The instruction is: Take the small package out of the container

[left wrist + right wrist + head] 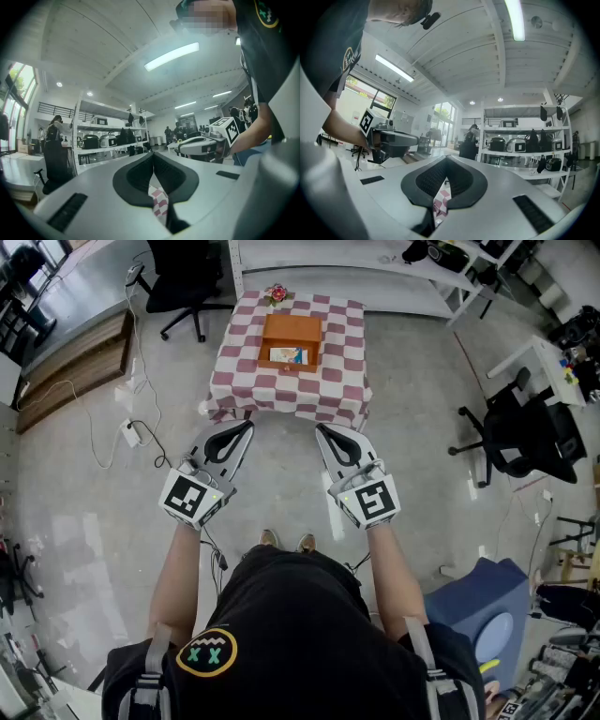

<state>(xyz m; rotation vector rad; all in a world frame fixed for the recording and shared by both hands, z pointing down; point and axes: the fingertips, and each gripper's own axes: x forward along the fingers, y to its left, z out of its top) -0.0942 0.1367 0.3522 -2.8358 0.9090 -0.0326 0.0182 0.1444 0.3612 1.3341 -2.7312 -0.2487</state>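
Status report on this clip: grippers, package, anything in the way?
Left gripper and right gripper shut, empty, short of table. Small package inside container. Nothing blocking.

Package (287, 355) in container (292, 329), container on table (330, 392), flower (277, 294) behind container

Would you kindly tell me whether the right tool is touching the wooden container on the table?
Apart. The head view shows the right tool held short of the wooden container, with rows of checkered cloth visible between them.
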